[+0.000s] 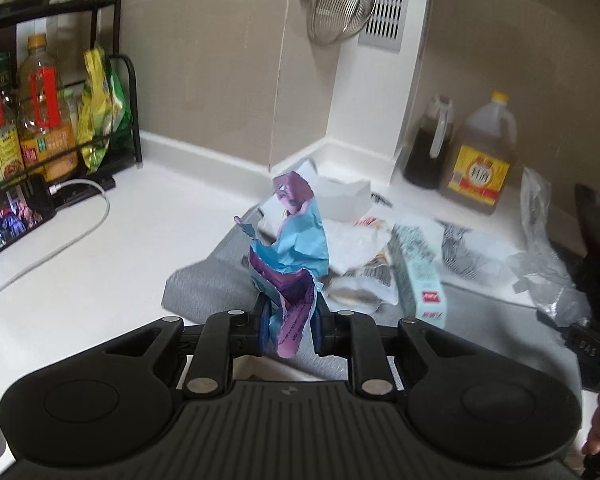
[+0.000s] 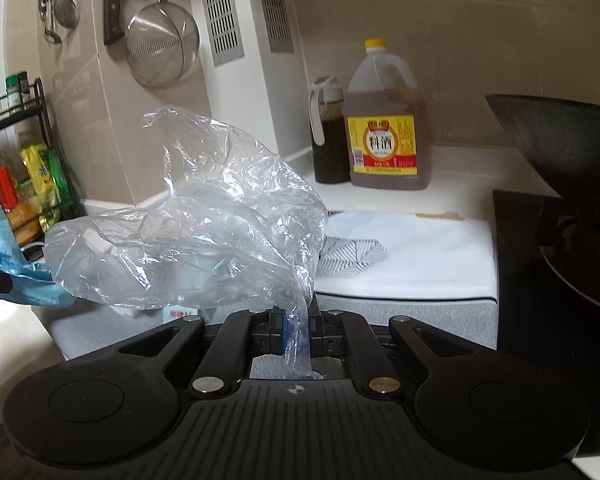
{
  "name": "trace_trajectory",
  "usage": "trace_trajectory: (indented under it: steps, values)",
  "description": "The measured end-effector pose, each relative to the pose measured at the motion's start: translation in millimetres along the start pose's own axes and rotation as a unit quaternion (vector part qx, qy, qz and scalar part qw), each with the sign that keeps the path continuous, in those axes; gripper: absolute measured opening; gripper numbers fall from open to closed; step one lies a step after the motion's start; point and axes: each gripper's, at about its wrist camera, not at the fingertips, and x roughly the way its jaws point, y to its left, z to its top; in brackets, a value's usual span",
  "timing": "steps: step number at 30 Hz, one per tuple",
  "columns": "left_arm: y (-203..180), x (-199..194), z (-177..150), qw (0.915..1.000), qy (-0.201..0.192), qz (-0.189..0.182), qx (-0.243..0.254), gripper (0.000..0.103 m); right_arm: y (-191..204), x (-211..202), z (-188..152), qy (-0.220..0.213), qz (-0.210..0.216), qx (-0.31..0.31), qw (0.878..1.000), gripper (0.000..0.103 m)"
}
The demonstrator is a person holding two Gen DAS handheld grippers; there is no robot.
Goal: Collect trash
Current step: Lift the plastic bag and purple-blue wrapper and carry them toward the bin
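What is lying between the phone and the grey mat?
Only bare white counter between phone and grey mat; the white cable curves nearby. Left wrist view.

Soft, even daylight in both views, pale glare on the white countertop (image 1: 100, 272) at 9 o'clock, motion blur over the wrapper pile (image 1: 364, 256) at centre, strong fisheye bending of walls at the edges, dark wok (image 2: 560, 152) at 3 o'clock underexposed, clear plastic bag (image 2: 204, 216) sparkling with highlights.

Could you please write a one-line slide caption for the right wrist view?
Right hand-held gripper shut on a crumpled clear plastic bag, lifted above the kitchen counter.
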Motion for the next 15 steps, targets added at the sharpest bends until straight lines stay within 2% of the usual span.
trace_trajectory:
  steps: [7,15]
  values:
    - [-5,-20,-3,0.9998,-0.012,-0.015,-0.001,0.022,4,-9,-2,0.001,0.020,0.007,1.000,0.008]
    - [-9,-76,-41,0.9987,-0.036,-0.029,0.021,0.022,16,-45,-14,-0.003,0.060,-0.011,0.998,0.008]
